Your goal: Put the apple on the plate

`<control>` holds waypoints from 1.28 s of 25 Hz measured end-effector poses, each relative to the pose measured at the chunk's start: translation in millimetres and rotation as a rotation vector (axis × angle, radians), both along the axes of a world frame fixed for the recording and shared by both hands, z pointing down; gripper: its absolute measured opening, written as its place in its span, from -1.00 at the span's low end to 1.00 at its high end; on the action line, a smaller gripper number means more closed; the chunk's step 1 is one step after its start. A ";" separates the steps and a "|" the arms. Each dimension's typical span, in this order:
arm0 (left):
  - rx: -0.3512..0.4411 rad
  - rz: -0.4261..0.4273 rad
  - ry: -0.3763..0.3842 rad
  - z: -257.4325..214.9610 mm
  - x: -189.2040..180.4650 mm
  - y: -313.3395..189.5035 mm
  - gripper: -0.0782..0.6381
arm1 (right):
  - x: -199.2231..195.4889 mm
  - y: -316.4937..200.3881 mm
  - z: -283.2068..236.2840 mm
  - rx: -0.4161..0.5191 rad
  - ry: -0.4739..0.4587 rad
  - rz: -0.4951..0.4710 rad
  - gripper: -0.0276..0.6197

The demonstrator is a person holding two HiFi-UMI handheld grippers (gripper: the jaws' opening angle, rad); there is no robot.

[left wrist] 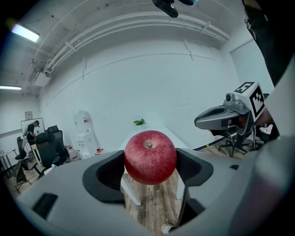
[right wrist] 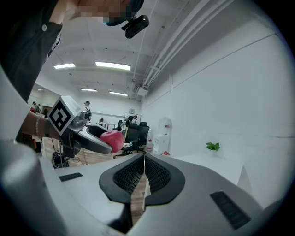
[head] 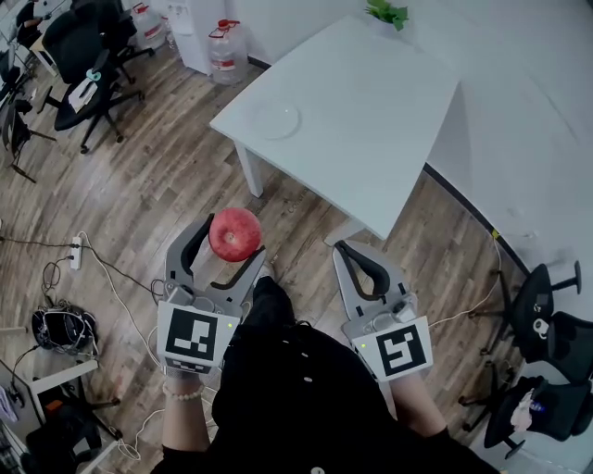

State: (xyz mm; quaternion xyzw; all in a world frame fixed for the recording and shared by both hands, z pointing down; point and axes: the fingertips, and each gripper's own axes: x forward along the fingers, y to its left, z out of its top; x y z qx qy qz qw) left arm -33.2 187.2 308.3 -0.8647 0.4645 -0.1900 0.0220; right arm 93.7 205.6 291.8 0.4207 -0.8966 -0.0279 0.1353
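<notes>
A red apple [head: 234, 234] is clamped between the jaws of my left gripper [head: 230, 241], held in the air over the wooden floor, short of the white table [head: 371, 111]. In the left gripper view the apple [left wrist: 150, 156] fills the gap between both dark pads. A clear plate [head: 275, 120] lies on the table near its left corner. My right gripper [head: 347, 252] hangs beside the left one, shut with nothing in it; its pads [right wrist: 154, 174] meet along a thin seam. The right gripper view shows the apple [right wrist: 112, 139] off to the left.
A small green plant [head: 387, 12] stands at the table's far corner. Office chairs [head: 79, 56] and water bottles [head: 225, 51] stand at the back left. Cables and a power strip [head: 76, 252] lie on the floor at left. More chairs [head: 547, 315] stand at right.
</notes>
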 end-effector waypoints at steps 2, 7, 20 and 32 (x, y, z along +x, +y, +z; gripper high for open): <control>0.000 0.008 -0.002 -0.8 -3.8 -18.7 0.21 | -3.8 -17.1 0.1 -0.005 0.000 0.009 -0.79; -0.005 0.023 0.000 -3.3 -13.4 -60.5 0.21 | -12.1 -56.2 -2.9 -0.011 0.001 0.028 -0.79; -0.018 0.048 0.009 -4.2 -49.4 -153.5 0.21 | -49.8 -142.6 -5.6 -0.011 0.025 0.061 -0.79; 0.026 0.094 0.003 -3.9 -67.0 -208.2 0.21 | -71.6 -192.0 -7.4 0.016 0.024 0.091 -0.79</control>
